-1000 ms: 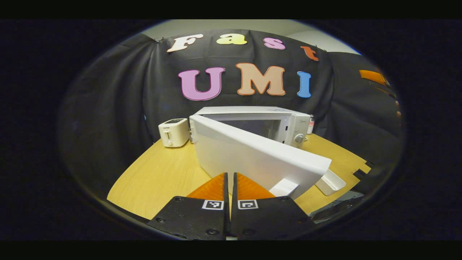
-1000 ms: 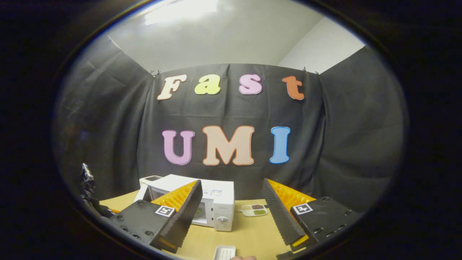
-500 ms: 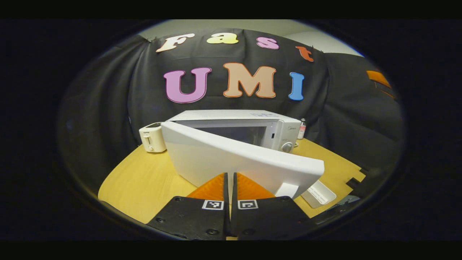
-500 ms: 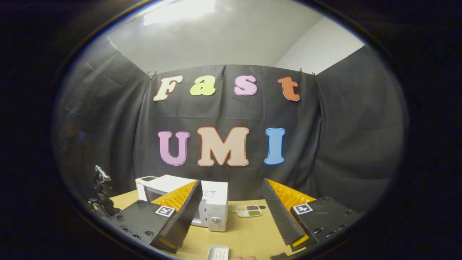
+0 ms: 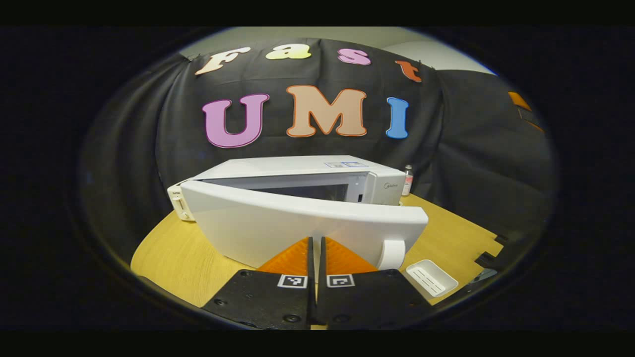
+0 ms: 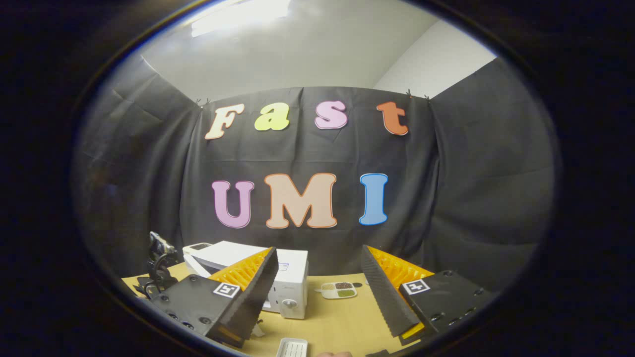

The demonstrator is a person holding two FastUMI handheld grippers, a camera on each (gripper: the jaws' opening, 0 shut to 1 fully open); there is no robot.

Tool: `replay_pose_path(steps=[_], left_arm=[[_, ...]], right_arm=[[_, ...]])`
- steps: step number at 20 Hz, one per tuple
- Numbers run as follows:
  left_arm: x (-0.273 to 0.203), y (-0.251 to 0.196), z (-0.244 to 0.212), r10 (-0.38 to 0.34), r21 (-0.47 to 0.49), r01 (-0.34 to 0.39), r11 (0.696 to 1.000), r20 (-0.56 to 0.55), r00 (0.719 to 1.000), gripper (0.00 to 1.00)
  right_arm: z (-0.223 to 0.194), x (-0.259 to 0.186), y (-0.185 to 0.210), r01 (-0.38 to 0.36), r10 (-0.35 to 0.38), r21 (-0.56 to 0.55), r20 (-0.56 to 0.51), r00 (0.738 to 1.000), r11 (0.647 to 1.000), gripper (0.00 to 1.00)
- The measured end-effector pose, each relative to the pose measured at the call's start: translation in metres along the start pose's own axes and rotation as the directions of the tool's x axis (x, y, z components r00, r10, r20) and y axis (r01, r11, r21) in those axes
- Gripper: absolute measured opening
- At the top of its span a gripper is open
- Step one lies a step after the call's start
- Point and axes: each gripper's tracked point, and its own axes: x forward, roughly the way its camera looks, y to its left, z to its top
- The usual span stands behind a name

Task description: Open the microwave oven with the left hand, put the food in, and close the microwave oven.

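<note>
The white microwave [image 5: 297, 168] stands at the back of the wooden table [image 5: 173, 248], its door [image 5: 278, 225] partly open and angled toward me. My left gripper [image 5: 316, 241] is shut with nothing between its fingers, and its tips rest against the door's outer face, left of the handle [image 5: 392, 254]. In the right gripper view the microwave [image 6: 292, 277] lies behind the near finger. A compartment dish of food [image 6: 338, 290] lies on the table to its right. My right gripper [image 6: 318, 249] hangs open and empty above the table. The left gripper's body [image 6: 158, 263] shows at the far left.
A white ridged tray [image 5: 431, 277] lies on the table right of the door and shows again as the tray [image 6: 292, 347] at the bottom edge. A toaster [image 5: 176, 203] peeks out behind the door's hinge side. A small bottle [image 5: 408, 179] stands behind the microwave.
The door has swung toward the microwave's front, its gap narrowing, with my shut left gripper following against it. The toaster has slid behind the door. The right gripper has stayed open, drifting slightly.
</note>
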Motion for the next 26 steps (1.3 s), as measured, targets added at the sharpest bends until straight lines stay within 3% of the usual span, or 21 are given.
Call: replay_pose_path(steps=[15, 26], left_arm=[[0.073, -0.014, 0.022, -0.014, 0.034, 0.013, 0.999, 0.019, 1.000, 0.00], [0.100, -0.012, 0.022, 0.044, 0.059, -0.044, 0.997, -0.004, 0.999, 0.00]], right_arm=[[0.002, 0.013, -0.008, -0.009, 0.009, -0.022, 0.001, 1.000, 1.000, 0.96], [0.002, 0.014, -0.016, -0.010, 0.009, -0.090, -0.008, 1.000, 0.996, 0.96]])
